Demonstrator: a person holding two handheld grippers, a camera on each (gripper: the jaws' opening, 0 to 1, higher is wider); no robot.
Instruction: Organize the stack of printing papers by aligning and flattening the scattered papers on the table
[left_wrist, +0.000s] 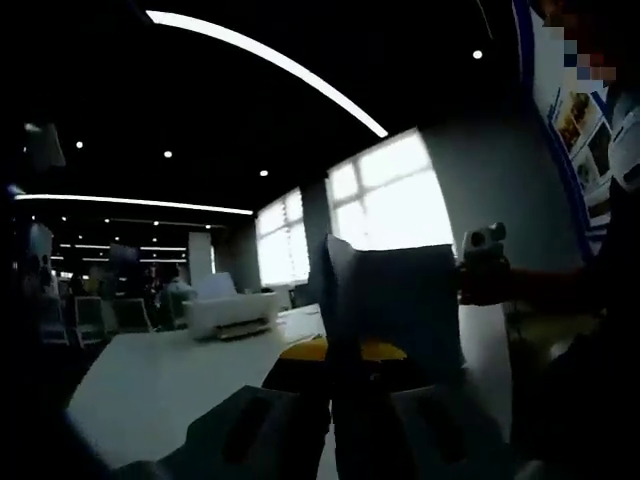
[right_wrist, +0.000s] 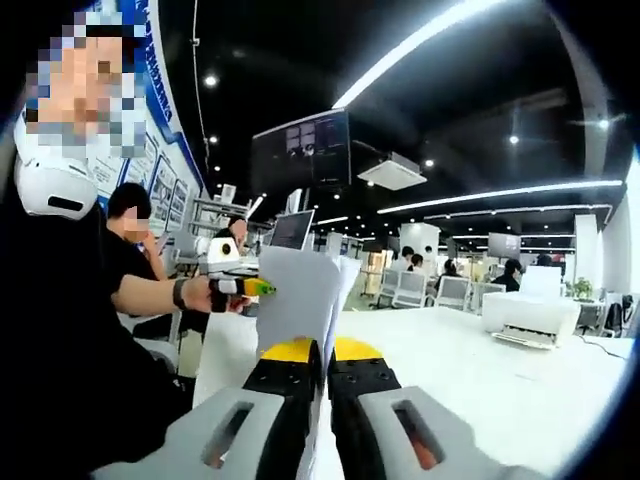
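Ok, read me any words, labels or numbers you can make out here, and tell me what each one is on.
None can be read.
Wall posters: print too small and blurred.
Hanging screen: bright tiles, nothing readable.
Printer: no label legible.
Sheets of paper held upright: blank on the sides shown.

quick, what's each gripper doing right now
Left gripper: shut on the upright papers.
Right gripper: shut on the same papers, held above the table.
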